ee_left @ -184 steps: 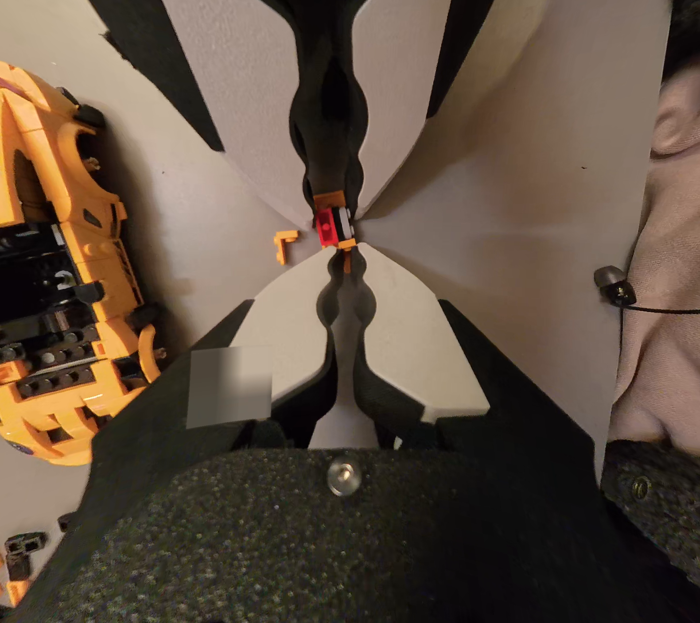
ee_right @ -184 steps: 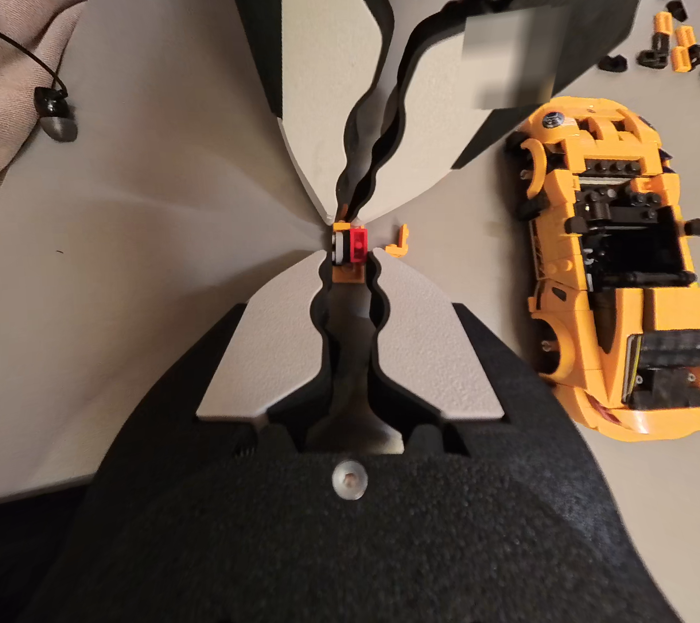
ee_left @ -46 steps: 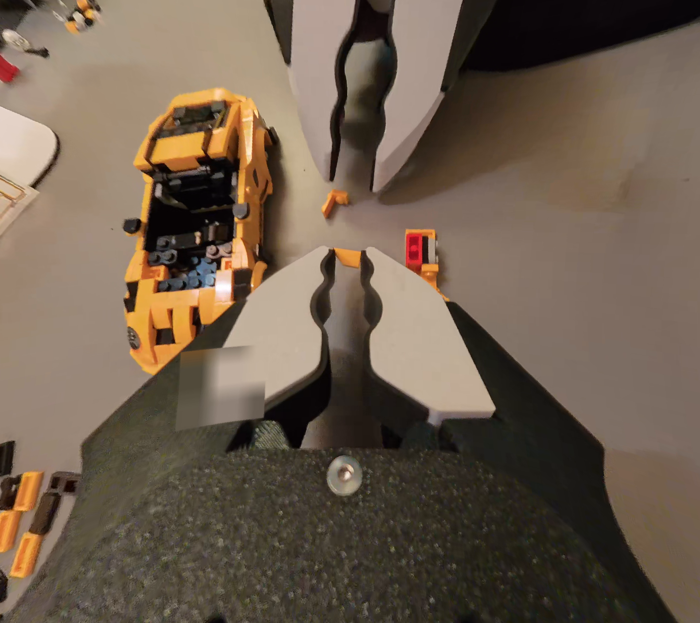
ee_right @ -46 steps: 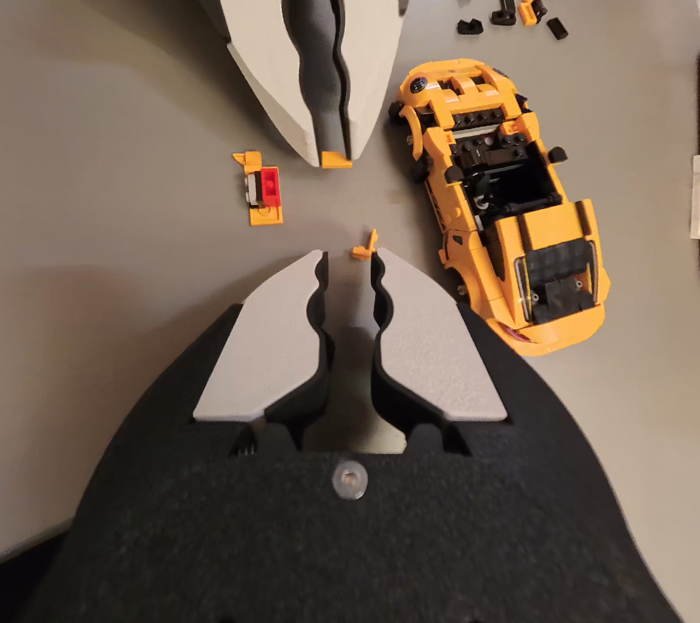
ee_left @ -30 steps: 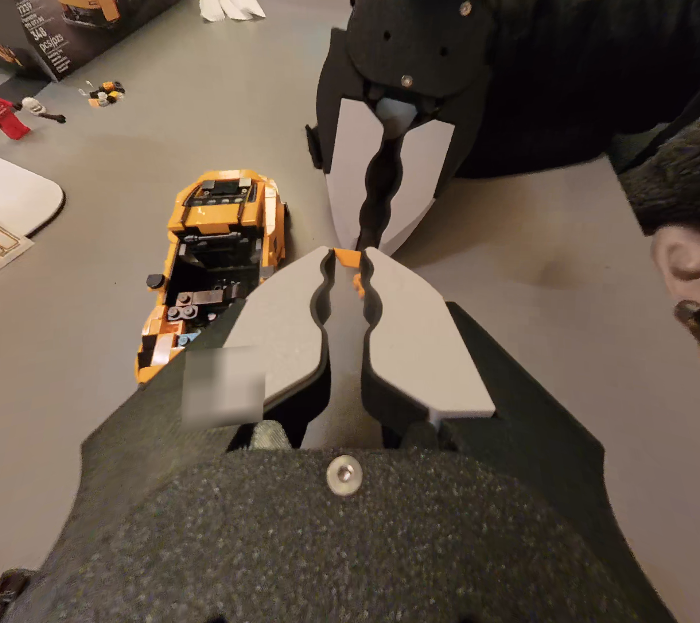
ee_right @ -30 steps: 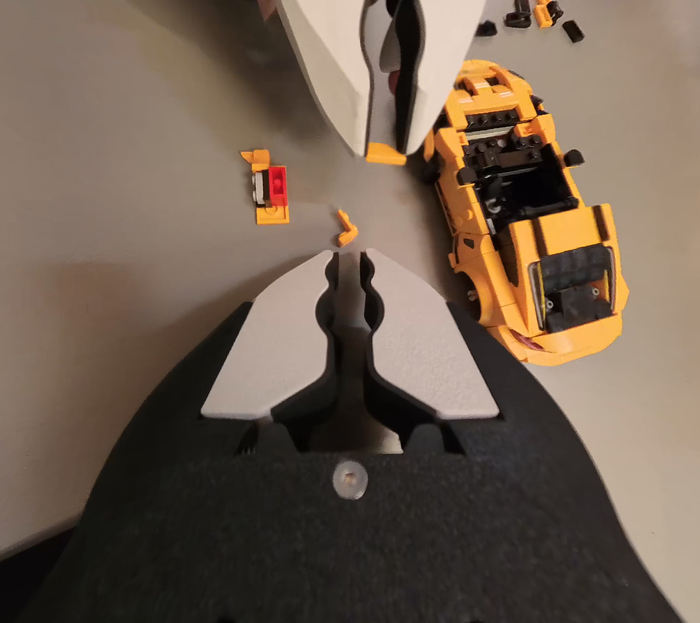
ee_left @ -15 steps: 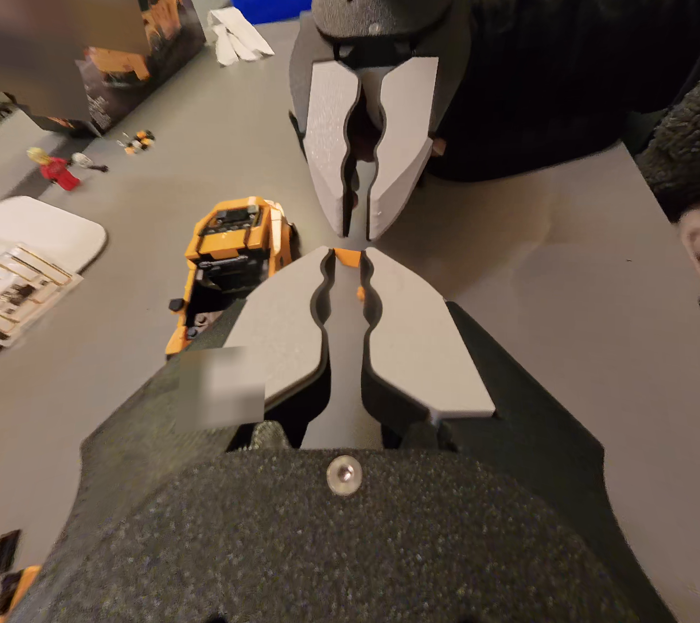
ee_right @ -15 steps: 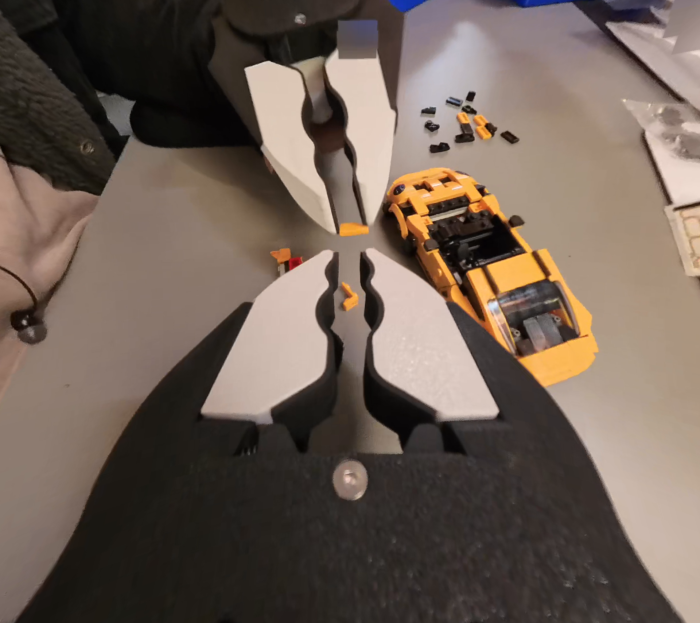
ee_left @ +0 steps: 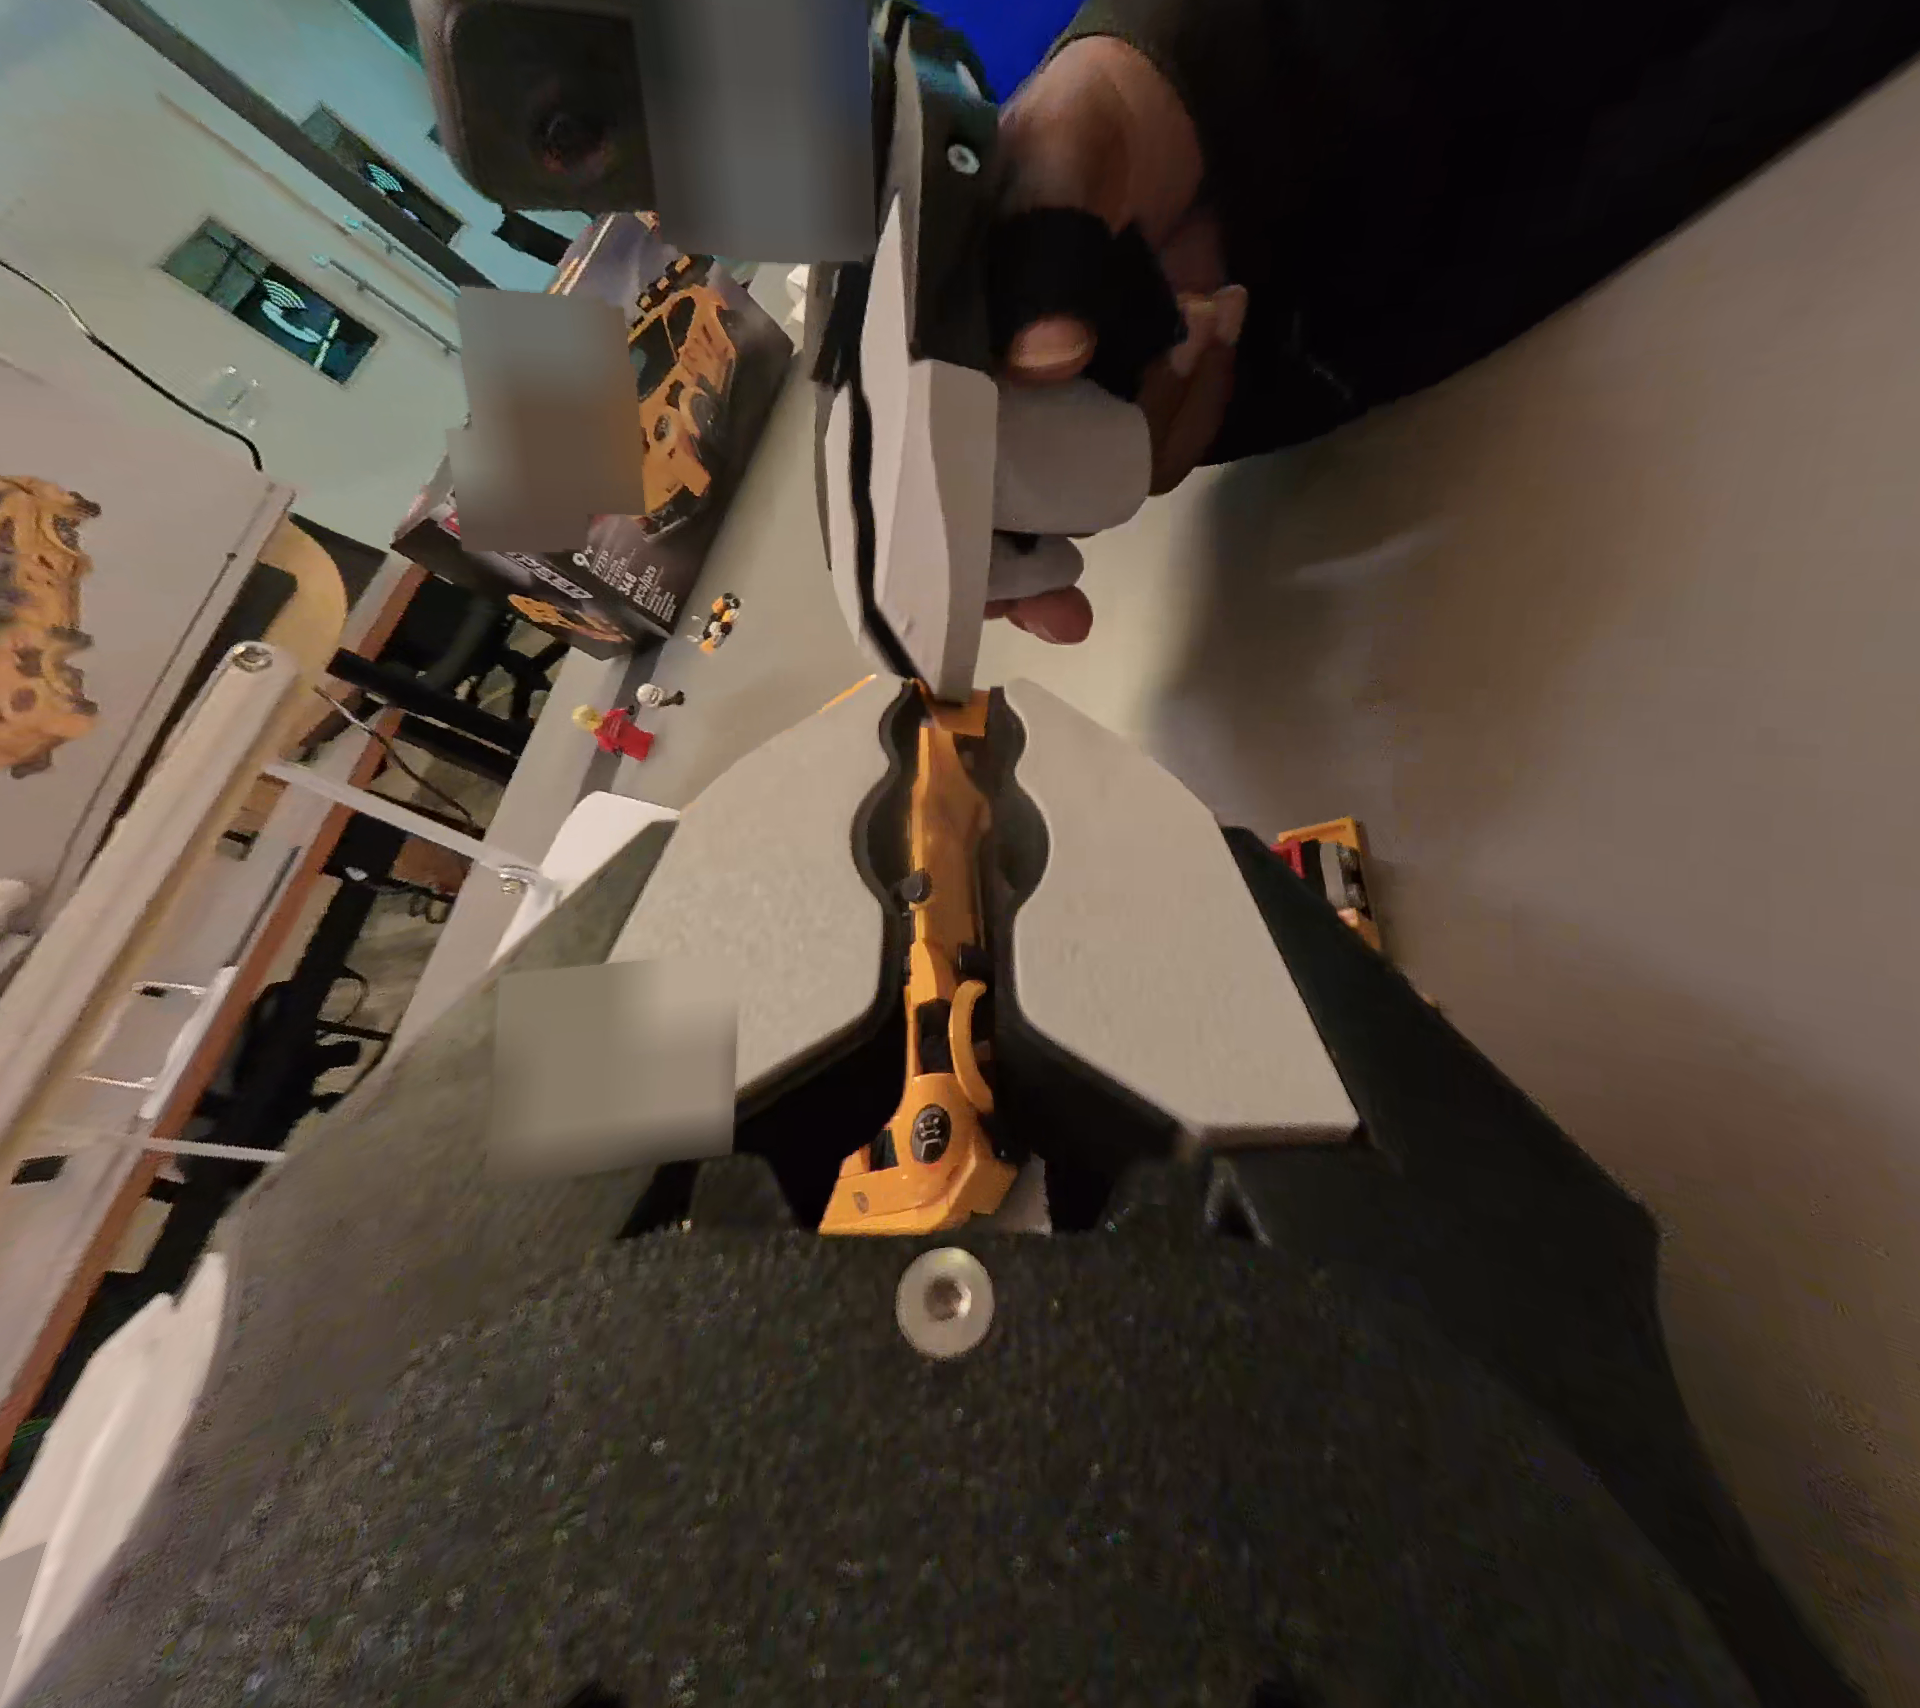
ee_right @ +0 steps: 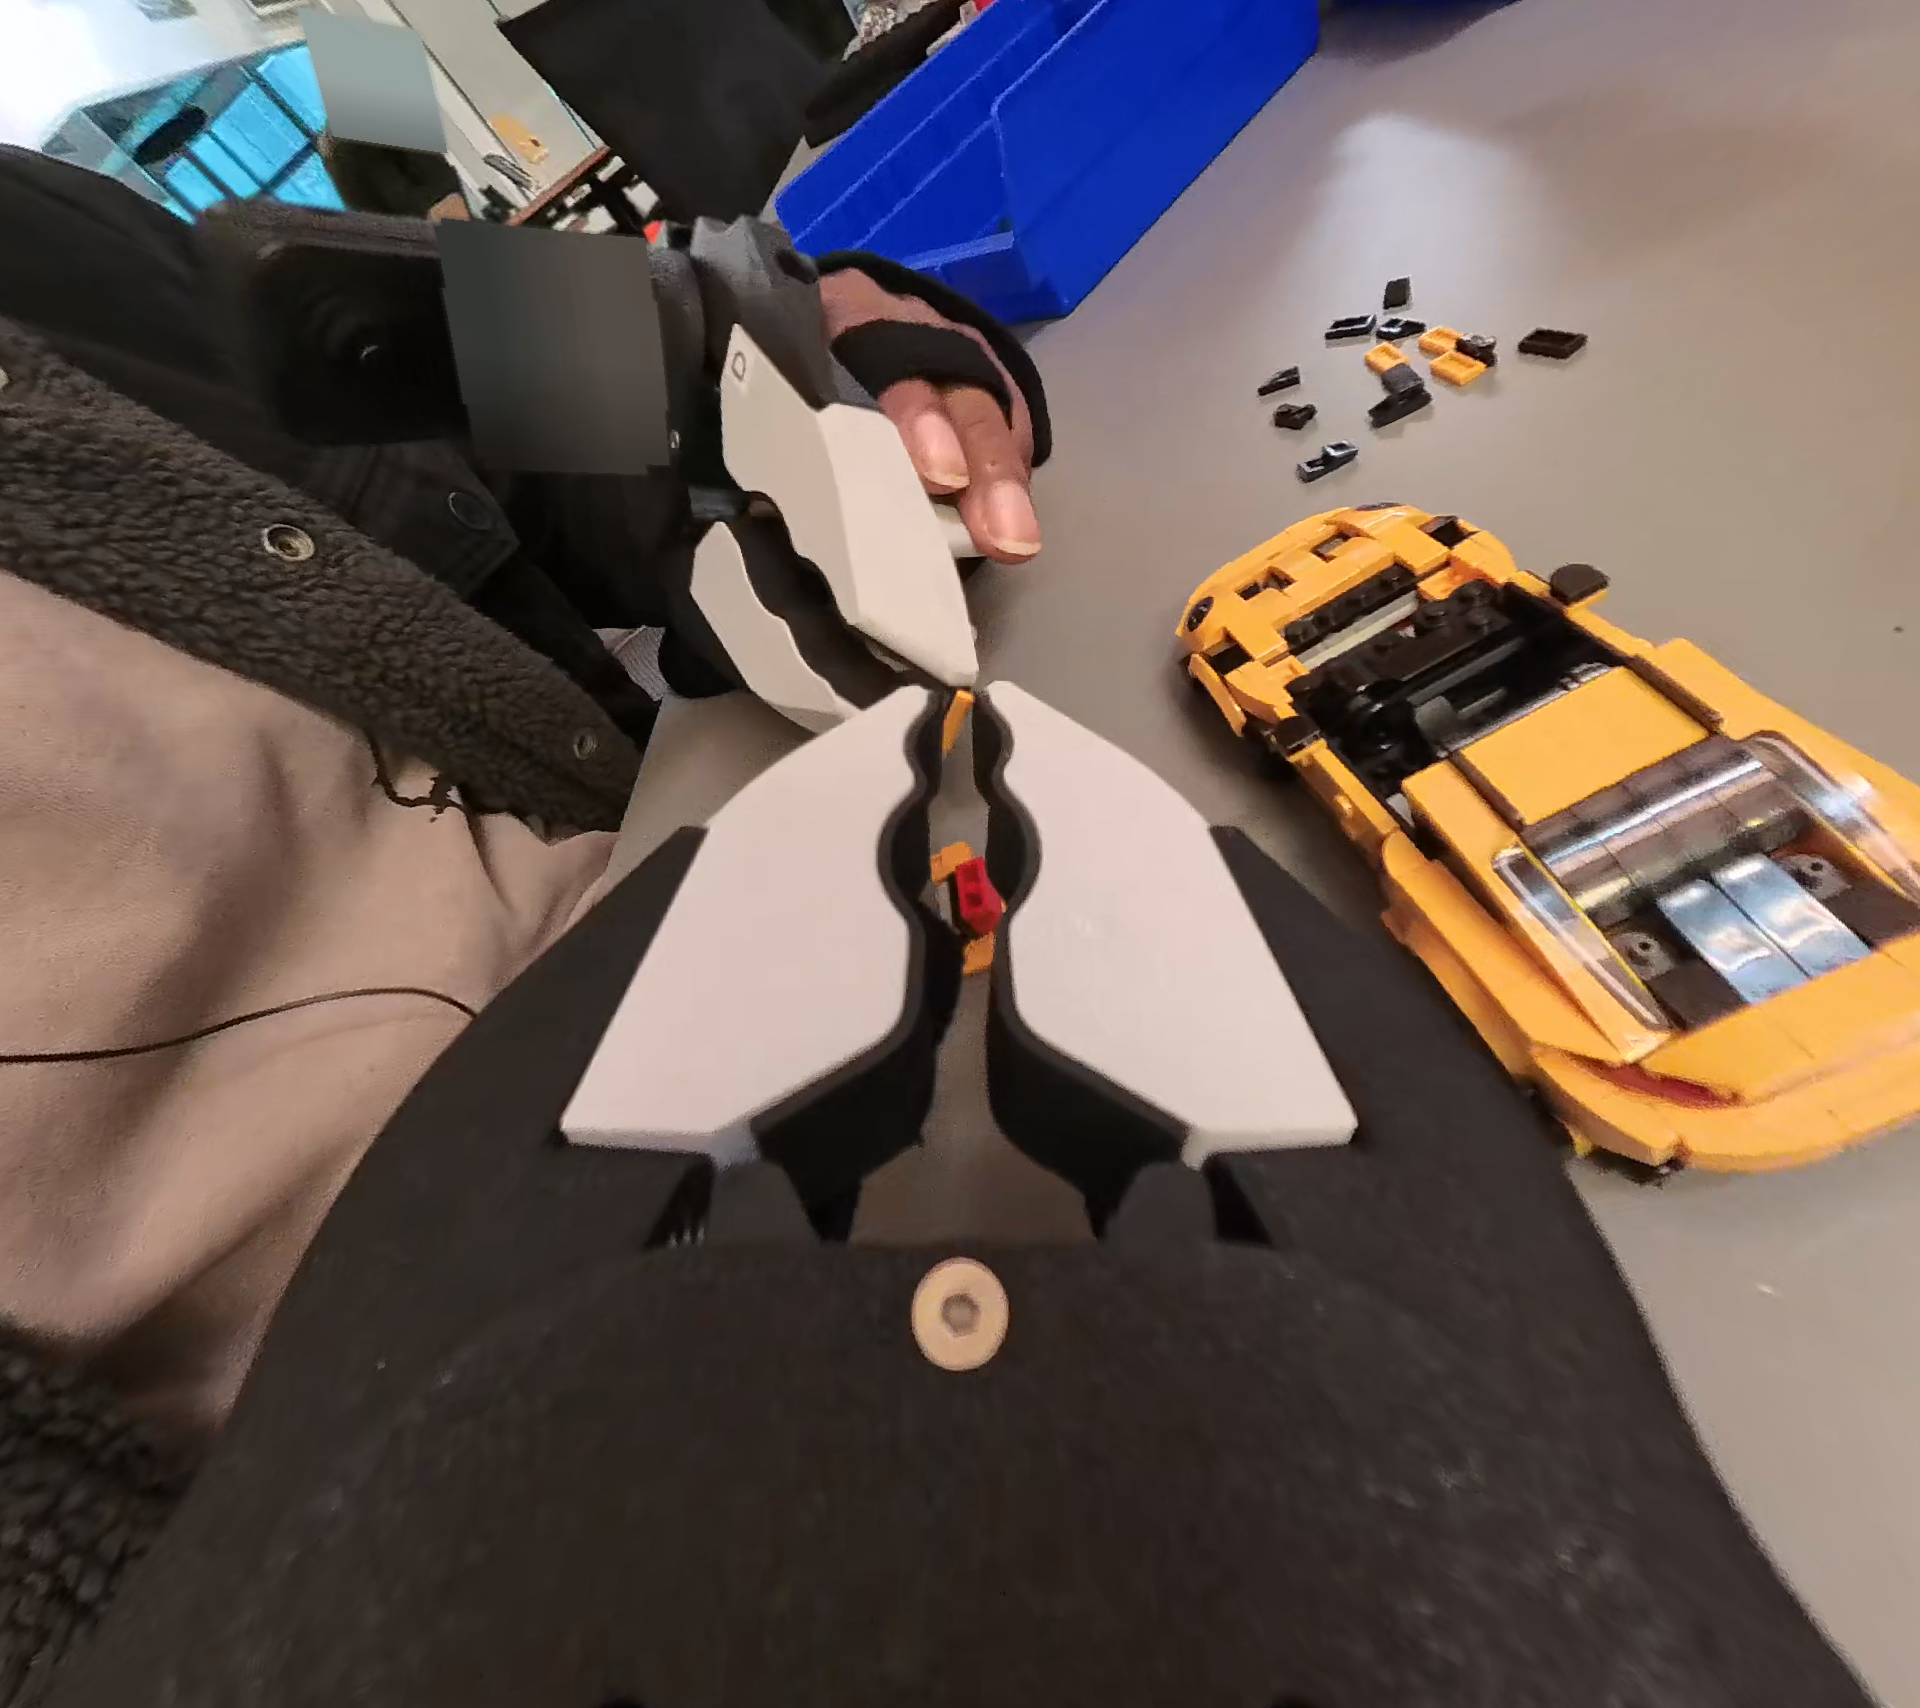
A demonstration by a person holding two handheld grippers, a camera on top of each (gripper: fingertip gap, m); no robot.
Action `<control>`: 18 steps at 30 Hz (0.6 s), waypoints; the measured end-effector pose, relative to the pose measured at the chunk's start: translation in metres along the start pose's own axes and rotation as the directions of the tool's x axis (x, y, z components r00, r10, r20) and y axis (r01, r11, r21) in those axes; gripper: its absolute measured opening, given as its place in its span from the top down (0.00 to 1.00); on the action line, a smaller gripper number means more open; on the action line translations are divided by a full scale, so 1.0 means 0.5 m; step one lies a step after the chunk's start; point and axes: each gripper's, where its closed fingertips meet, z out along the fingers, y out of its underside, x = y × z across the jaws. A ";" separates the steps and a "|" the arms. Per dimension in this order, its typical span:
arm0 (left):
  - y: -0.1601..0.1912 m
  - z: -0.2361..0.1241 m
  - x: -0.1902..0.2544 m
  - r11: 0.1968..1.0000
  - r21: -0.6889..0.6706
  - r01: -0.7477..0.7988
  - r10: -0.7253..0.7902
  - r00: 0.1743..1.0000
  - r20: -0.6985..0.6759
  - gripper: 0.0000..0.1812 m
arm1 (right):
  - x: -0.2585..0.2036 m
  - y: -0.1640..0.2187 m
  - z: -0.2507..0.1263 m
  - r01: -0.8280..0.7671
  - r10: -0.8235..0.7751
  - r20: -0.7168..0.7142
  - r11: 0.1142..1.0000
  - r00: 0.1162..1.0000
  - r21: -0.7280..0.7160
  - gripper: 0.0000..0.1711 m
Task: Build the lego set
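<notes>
Orange lego car [ee_right: 1538, 837], partly built, on the desk at right of the right wrist frame: nose toward upper left, black interior open, clear windscreen toward lower right. Loose black and orange pieces [ee_right: 1403, 380] scattered on the desk above it. Small orange-and-red sub-assembly [ee_right: 968, 902] lying flat at frame centre. Small orange piece [ee_right: 957, 716] raised above the desk, upright, at centre.
</notes>
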 end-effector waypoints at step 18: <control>0.103 0.014 0.092 0.885 -0.325 0.332 -0.430 0.852 -0.299 0.95 | 0.017 0.162 -0.006 0.729 -0.830 0.098 0.419 0.549 -0.541 0.98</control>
